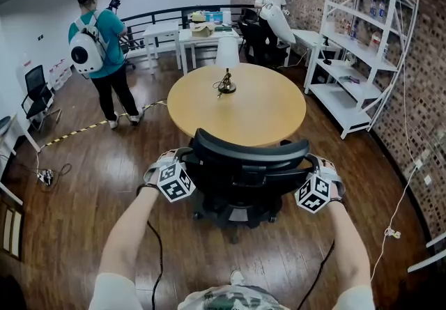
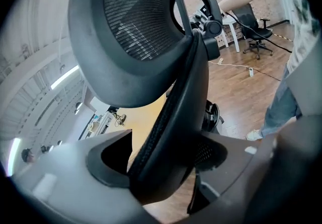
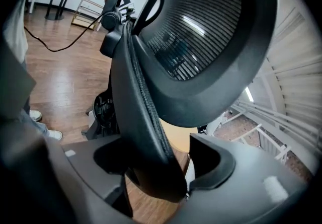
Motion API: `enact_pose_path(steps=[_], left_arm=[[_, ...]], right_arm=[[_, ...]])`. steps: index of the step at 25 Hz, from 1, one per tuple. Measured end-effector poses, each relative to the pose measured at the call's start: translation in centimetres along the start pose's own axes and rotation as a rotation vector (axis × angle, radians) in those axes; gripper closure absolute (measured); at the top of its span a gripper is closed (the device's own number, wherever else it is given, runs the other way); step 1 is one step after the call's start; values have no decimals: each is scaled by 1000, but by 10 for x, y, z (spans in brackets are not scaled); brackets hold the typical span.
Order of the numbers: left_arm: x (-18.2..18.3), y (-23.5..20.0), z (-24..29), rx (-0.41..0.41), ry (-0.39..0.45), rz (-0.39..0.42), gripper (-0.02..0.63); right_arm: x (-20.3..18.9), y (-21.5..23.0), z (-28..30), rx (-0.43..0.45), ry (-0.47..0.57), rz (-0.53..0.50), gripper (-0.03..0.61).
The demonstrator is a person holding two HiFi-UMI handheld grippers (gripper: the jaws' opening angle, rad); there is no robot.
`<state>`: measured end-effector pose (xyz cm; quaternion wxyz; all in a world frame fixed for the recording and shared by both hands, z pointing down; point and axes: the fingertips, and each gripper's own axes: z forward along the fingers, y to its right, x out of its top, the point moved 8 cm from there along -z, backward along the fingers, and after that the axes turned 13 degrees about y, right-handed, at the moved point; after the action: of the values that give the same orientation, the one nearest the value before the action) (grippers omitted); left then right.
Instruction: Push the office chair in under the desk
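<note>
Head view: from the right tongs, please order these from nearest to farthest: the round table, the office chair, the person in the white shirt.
1. Office chair, at the right tongs, backrest edge between them.
2. Round table, just beyond the chair.
3. Person in the white shirt, at the far end.

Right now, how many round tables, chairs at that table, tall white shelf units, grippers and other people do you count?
Round table: 1
Chair at that table: 1
Tall white shelf unit: 1
Grippers, left gripper and right gripper: 2
Other people: 2
Total: 7
</note>
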<state>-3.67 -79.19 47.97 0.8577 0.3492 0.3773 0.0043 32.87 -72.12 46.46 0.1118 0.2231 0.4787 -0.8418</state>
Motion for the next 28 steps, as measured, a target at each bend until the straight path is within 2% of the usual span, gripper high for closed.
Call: enact_pose_path(steps=[9, 17, 21, 28], left_arm=[[7, 4, -30, 76, 56, -65, 276], [17, 20, -60, 160, 111, -93, 284], [24, 33, -71, 183, 169, -162, 288], [46, 67, -104, 208, 313, -263, 342]], right_arm=[[14, -16, -26, -32, 38, 34, 261], [41, -34, -56, -96, 107, 136, 261], [55, -47, -68, -137, 129, 192, 261], [84, -75, -98, -187, 176, 325, 261]])
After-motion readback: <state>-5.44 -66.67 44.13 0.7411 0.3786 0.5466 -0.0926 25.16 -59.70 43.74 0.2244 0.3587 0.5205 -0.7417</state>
